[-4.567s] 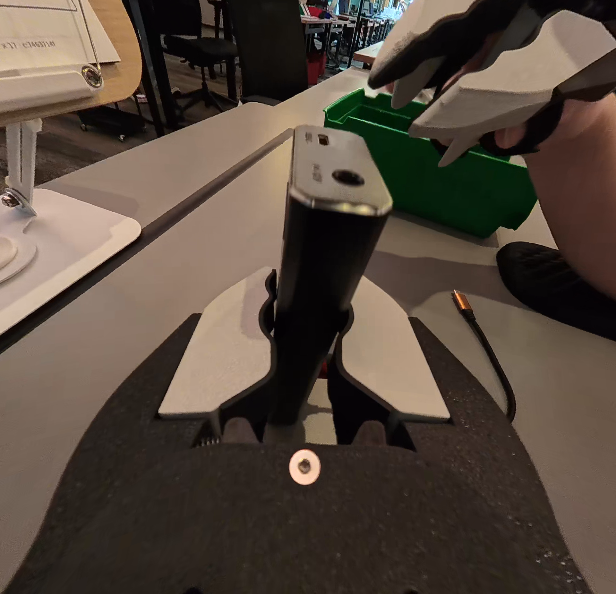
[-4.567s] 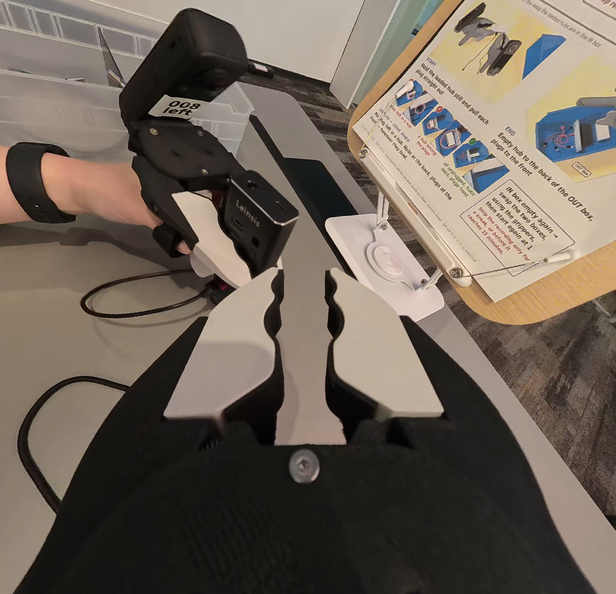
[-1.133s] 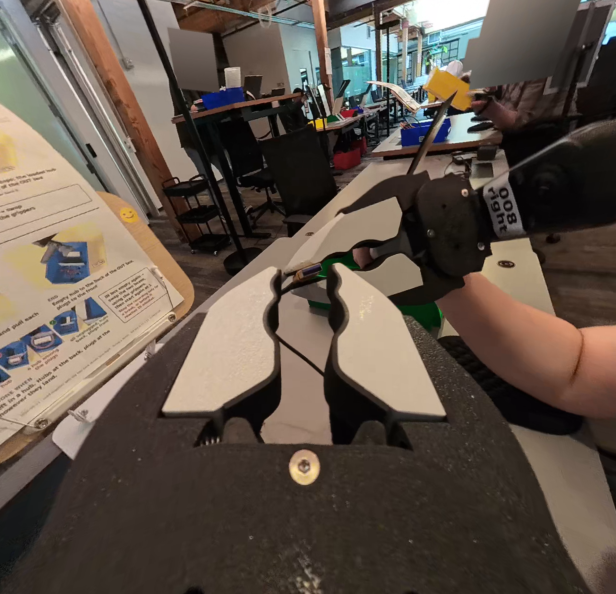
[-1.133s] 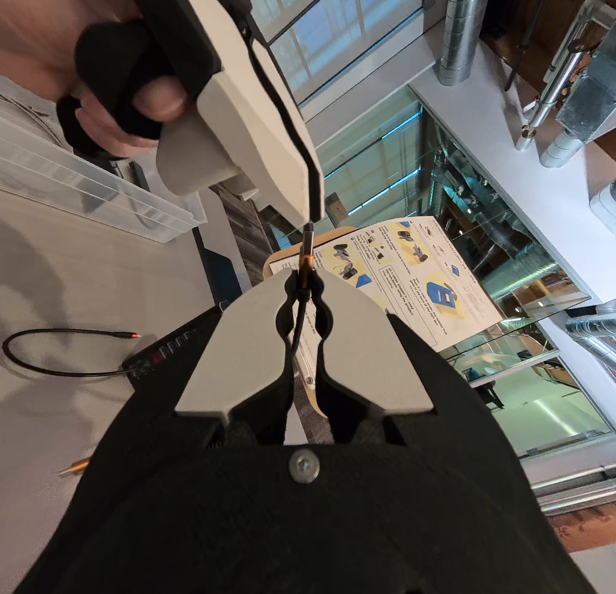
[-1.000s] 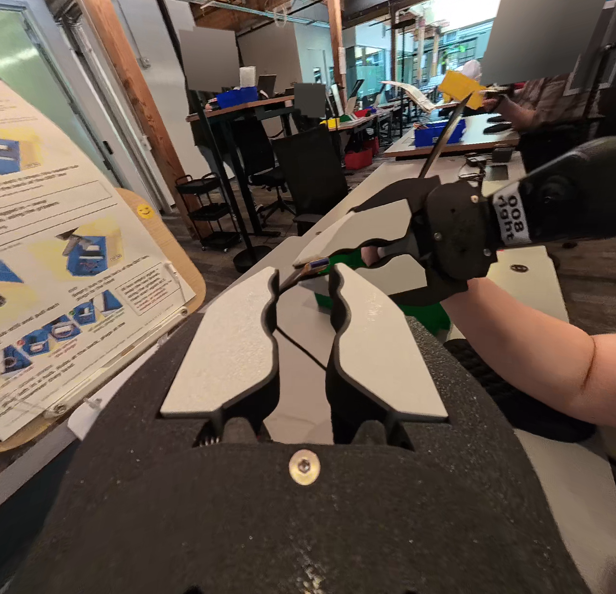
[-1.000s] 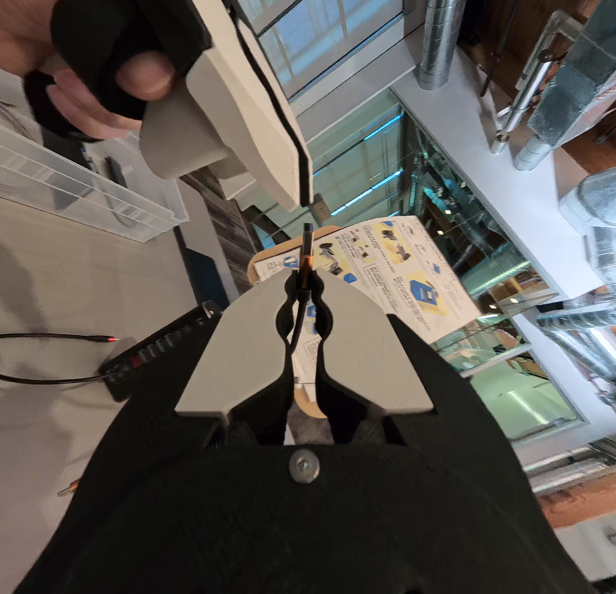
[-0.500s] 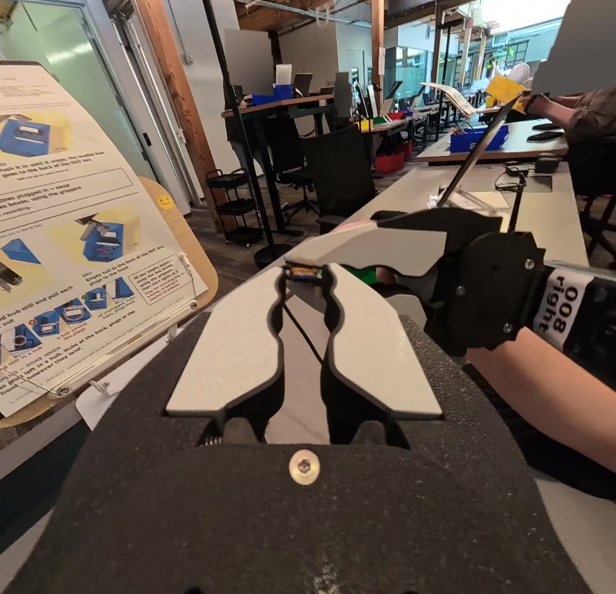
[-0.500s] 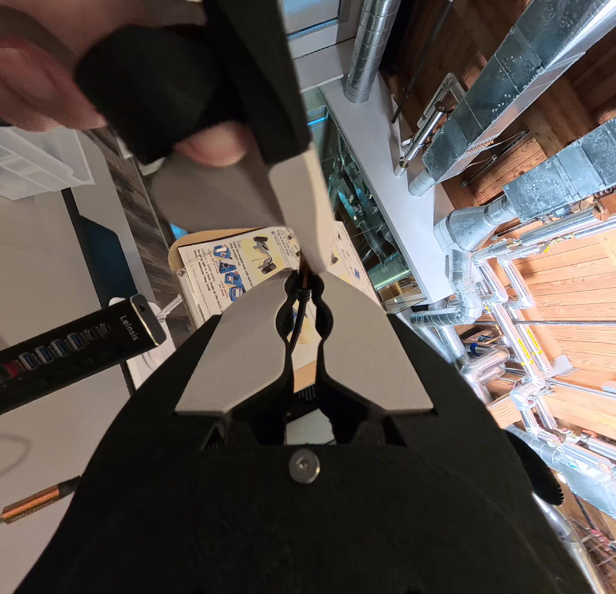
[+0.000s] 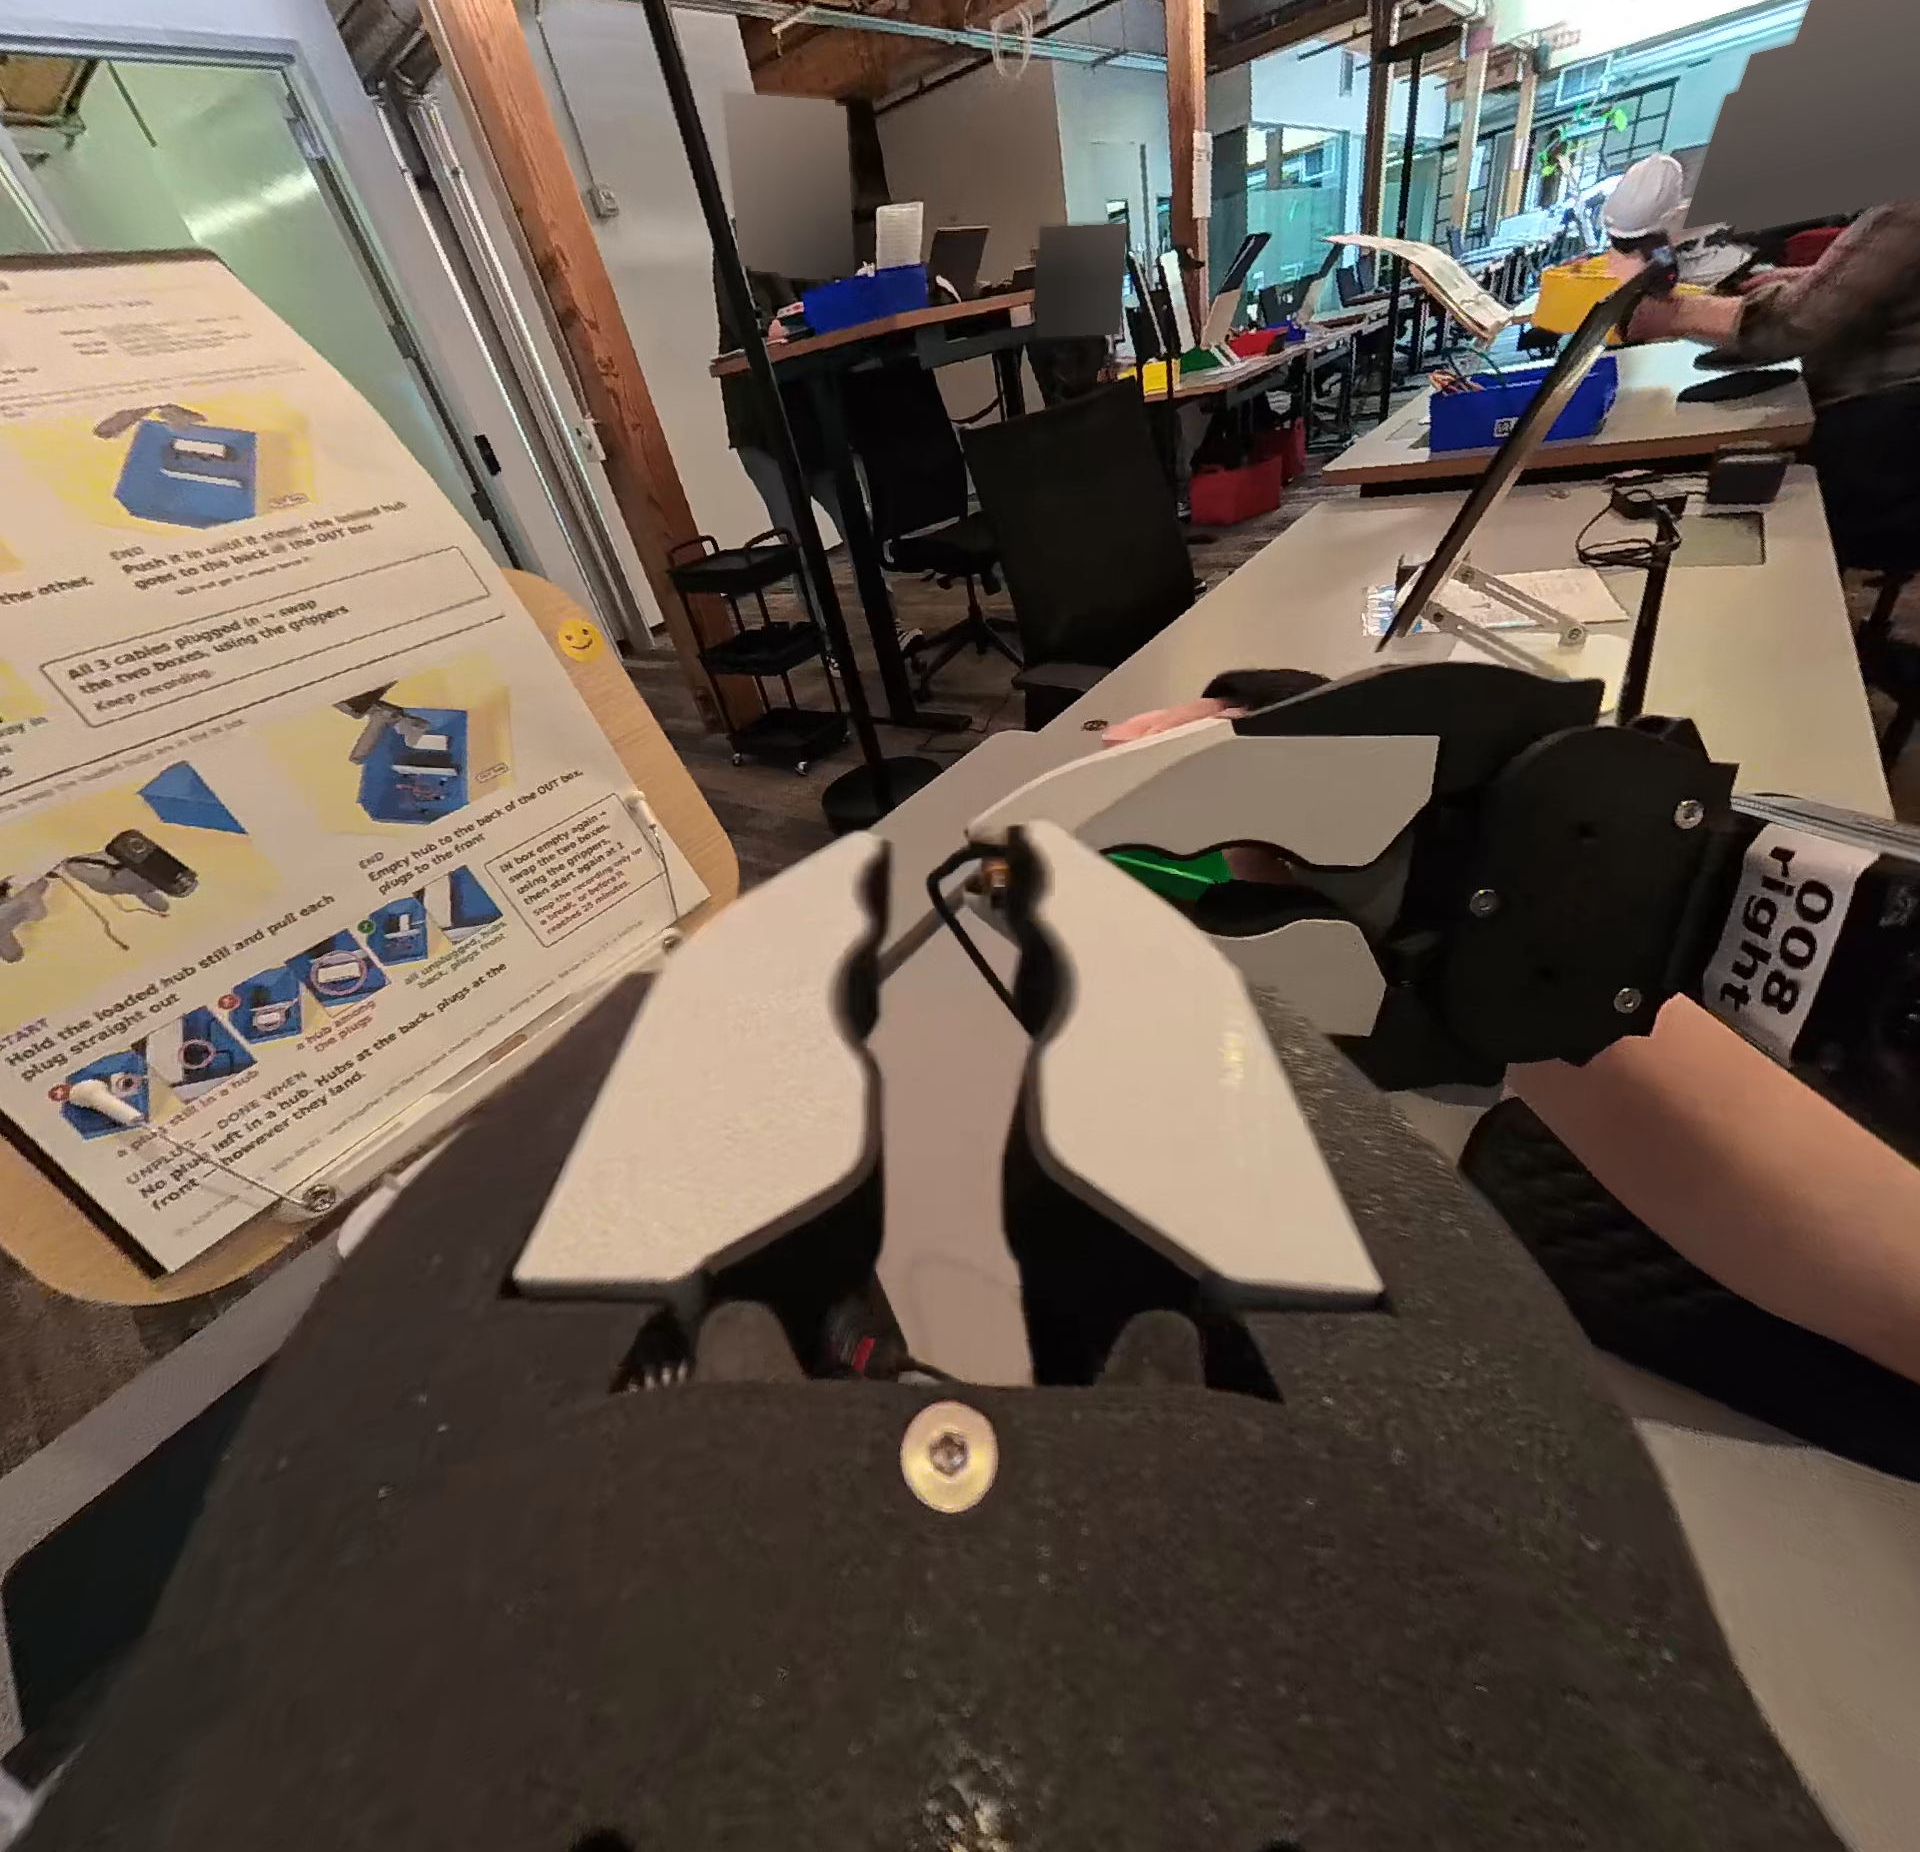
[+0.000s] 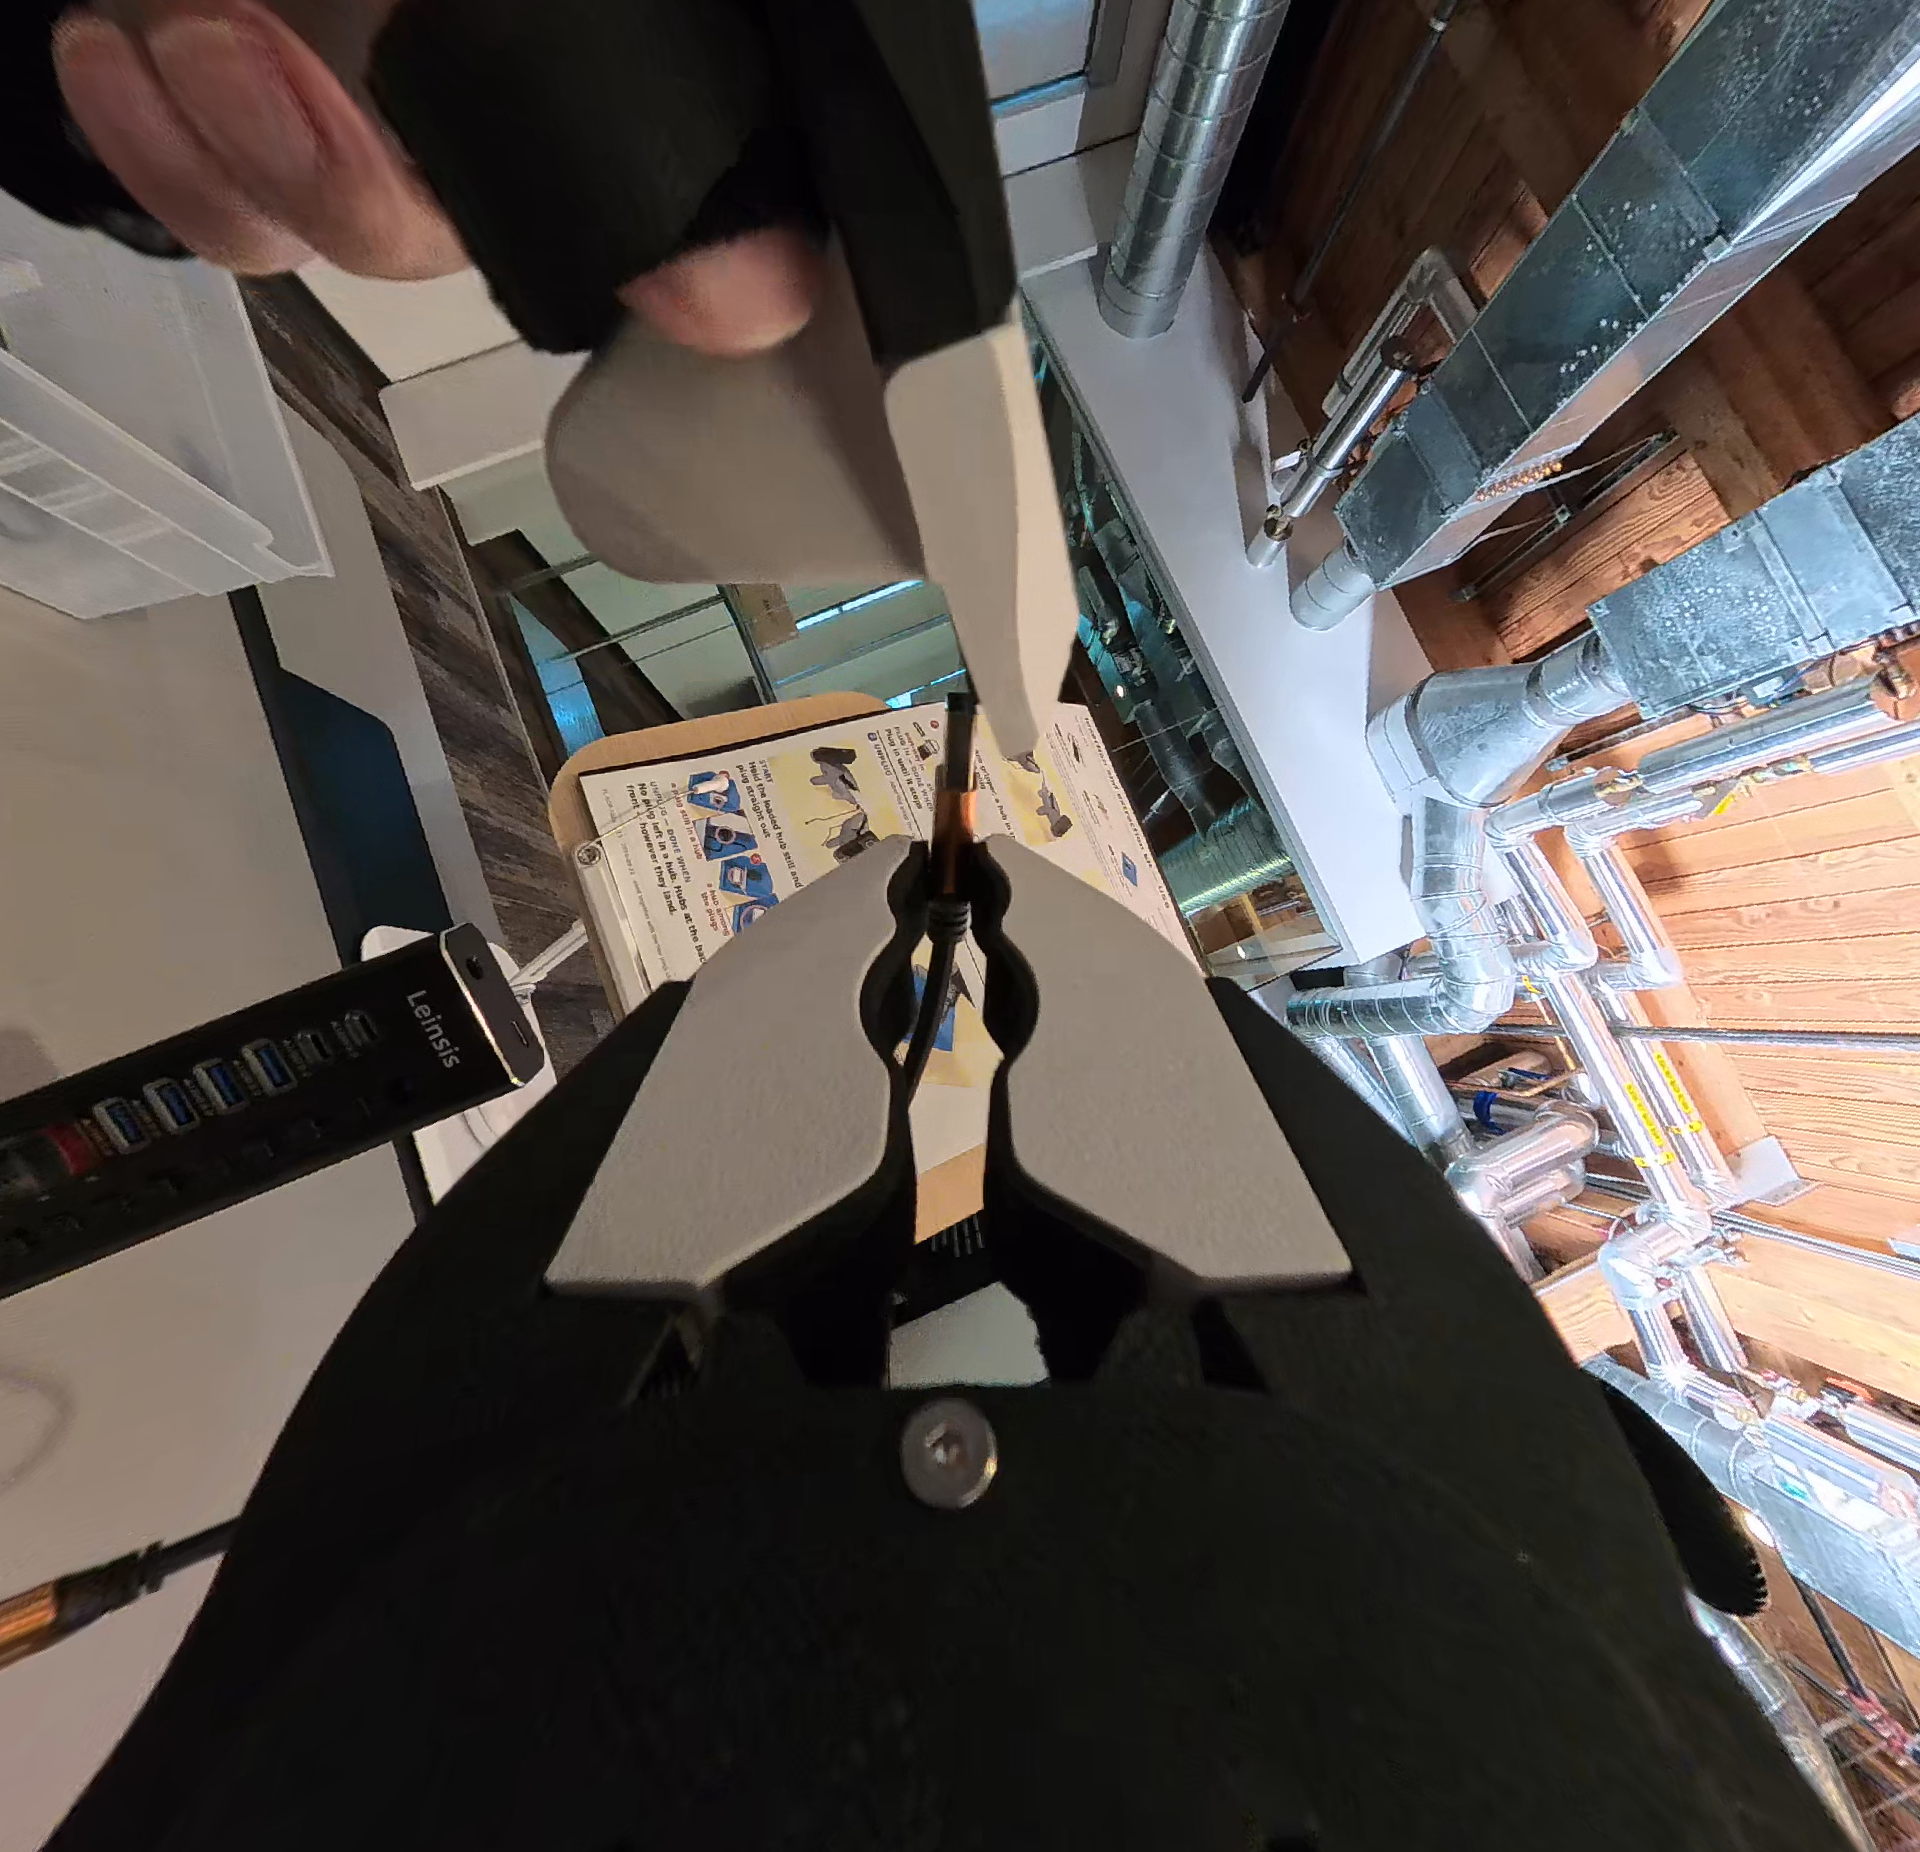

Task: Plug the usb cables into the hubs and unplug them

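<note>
Gripping a USB plug (image 10: 954, 834) above the counter (image 10: 125, 867), the right gripper (image 10: 951, 852) met the parted left gripper (image 9: 951, 852); the hub (image 10: 239, 1085) lay near the counter's edge.

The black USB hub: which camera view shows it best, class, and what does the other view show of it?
The right wrist view shows it best: the black USB hub lies at the left edge, its row of ports and one end face plainly visible. The left wrist view shows nothing of it; its own left gripper fills the foreground.
</note>
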The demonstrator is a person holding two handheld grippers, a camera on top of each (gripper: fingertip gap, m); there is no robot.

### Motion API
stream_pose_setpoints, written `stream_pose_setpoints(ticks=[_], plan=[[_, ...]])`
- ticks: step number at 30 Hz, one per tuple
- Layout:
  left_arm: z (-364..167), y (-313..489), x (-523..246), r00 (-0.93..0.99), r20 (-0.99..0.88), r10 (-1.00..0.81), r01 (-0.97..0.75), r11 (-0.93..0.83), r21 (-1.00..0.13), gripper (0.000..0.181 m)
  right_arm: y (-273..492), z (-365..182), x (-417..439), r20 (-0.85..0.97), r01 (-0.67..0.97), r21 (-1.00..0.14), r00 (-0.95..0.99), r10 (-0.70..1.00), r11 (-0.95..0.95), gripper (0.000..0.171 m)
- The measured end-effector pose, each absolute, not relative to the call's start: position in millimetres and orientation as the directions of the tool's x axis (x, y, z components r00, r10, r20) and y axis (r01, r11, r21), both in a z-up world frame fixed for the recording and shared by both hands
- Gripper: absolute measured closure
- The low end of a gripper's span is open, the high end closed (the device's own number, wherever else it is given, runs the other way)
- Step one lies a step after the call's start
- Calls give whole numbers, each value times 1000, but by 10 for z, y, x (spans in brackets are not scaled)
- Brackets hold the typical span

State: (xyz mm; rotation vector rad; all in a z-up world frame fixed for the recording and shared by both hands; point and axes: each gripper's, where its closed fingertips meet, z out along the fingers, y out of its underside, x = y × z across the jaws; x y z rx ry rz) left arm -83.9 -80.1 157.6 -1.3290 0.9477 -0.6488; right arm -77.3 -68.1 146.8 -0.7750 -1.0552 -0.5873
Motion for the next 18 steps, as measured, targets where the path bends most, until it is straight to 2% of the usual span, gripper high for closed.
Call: stream_pose_setpoints(ticks=[1, 3, 6, 9, 11, 15, 18], plan=[[1551, -814, -830, 483, -207, -851, -140, 158, -977, 153, -678, 1465, -776, 919, 748, -277, 389, -59, 603, 163], [1515, -826, -803, 470, -228, -853, -164, 169, -972, 152, -664, 1452, -774, 924, 758, -266, 377, -67, 595, 163], [1449, -842, -757, 440, -235, -867, -192, 165, -967, 161, -657, 1435, -779, 928, 762, -257, 367, -68, 594, 163], [1401, -815, -743, 443, -243, -863, -219, 158, -963, 152, -668, 1426, -797, 932, 762, -250, 357, -65, 598, 163], [1395, -837, -727, 424, -244, -872, -218, 163, -962, 166, -668, 1428, -796, 931, 761, -246, 357, -71, 601, 163], [1386, -829, -746, 412, -238, -880, -232, 151, -961, 166, -663, 1413, -812, 928, 742, -272, 371, -37, 612, 163], [1437, -822, -802, 412, -239, -879, -219, 159, -963, 166, -702, 1409, -829, 915, 698, -357, 396, 80, 621, 156]])
